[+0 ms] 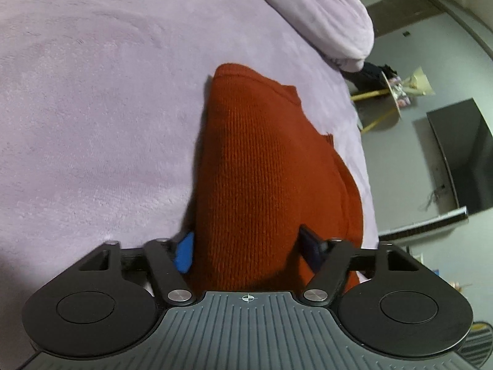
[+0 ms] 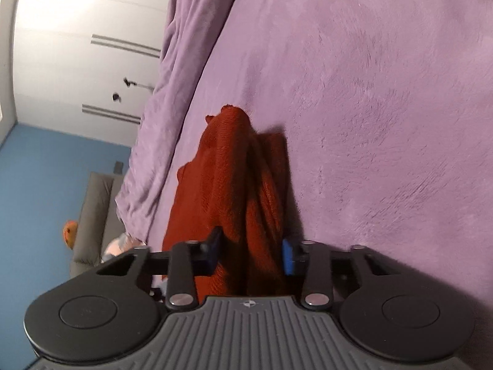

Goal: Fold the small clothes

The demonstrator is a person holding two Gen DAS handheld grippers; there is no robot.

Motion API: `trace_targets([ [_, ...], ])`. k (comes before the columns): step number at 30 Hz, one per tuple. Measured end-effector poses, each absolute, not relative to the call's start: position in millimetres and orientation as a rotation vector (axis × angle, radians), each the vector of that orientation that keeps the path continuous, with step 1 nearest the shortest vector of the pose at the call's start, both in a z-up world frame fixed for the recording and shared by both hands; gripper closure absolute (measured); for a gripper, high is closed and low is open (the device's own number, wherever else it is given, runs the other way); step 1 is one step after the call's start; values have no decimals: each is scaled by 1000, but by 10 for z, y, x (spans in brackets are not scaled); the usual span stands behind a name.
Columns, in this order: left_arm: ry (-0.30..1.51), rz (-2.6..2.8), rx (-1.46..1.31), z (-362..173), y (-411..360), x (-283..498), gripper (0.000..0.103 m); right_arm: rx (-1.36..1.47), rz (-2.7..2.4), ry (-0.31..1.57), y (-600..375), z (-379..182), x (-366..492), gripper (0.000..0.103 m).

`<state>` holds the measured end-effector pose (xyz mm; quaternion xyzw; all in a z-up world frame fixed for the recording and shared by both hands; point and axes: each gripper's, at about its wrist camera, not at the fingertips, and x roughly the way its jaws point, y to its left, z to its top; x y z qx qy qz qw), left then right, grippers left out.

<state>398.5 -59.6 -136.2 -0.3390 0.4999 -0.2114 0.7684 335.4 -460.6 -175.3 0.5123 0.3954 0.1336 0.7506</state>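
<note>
Left gripper (image 1: pixel 248 251): clamped on the knit, cloth bunched between the blue pad (image 1: pixel 184 254) and the dark finger (image 1: pixel 311 246), both pressing its sides
Right gripper (image 2: pixel 252 254): clamped on the same knit, a thick gathered wad filling the gap from dark finger (image 2: pixel 212 251) to blue pad (image 2: pixel 288 256)
Knit (image 1: pixel 258 169): rust-red ribbed garment, held up off the bed at both grippers, hanging away from each camera toward the cover
Knit, left view: smooth broad face, a ribbed hem or band at the far end, a second layer showing along the right side
Knit, right view (image 2: pixel 234 178): creased in long folds, far tip ragged, touching or just above the cover, cannot tell which
Bed (image 1: pixel 92 108): plush lilac cover under the garment, filling most of both views
Duvet (image 1: pixel 323 15): lilac, heaped along the bed's far edge in the left view; draped over the bed's edge in the right view (image 2: pixel 172 92)
Beyond the bed, left view: dark screen (image 1: pixel 462 154) against a grey wall
Beyond the bed, right view: white wardrobe (image 2: pixel 86 46), blue floor (image 2: pixel 40 178), grey sofa (image 2: pixel 92 215)
</note>
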Motion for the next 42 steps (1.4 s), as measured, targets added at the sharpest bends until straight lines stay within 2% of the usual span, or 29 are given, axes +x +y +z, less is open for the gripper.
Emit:
trace_targets([
  [2, 1072, -452, -752, -1313, -578, 3950, 48, 1121, 284, 847, -4565, -1734, 3316, 76],
  [4, 1044, -459, -758, -1216, -496, 3889, 51, 1149, 306, 832, -4493, -1695, 3308, 76],
  [7, 1023, -471, -761, -1058, -392, 3793, 52, 1220, 363, 821, -4357, -1636, 3287, 76],
  [11, 976, -433, -764, -760, -24, 3525, 52, 1205, 468, 906, -3849, -1594, 3293, 76],
  [17, 997, -247, -681, -628, 622, 2962, 48, 1159, 585, 1003, -3182, -1644, 3081, 75],
  [21, 992, -156, -554, -633, 808, 2633, 51, 1056, 462, 986, -3138, -1438, 2855, 61],
  [23, 958, -165, -557, -574, 867, 2429, 45, 939, 456, 924, -3192, -1204, 2654, 60],
  [25, 927, -187, -542, -551, 900, 2241, 39, 749, 496, 849, -3156, -908, 2471, 53],
  [29, 966, -193, -501, -681, 912, 2003, 37, 489, 637, 868, -2918, -620, 2342, 53],
  [33, 985, -171, -555, -791, 914, 1826, 37, 510, 637, 920, -2784, -686, 2394, 54],
  [34, 989, -172, -553, -797, 894, 1816, 37, 513, 625, 933, -2755, -714, 2402, 55],
  [37, 999, -181, -471, -800, 784, 1814, 37, 454, 599, 963, -2631, -797, 2342, 72],
  [39, 1007, -178, -379, -810, 695, 1829, 37, 372, 561, 952, -2497, -815, 2302, 90],
  [42, 1018, -154, -270, -852, 587, 1861, 37, 383, 528, 930, -2578, -847, 2155, 94],
])
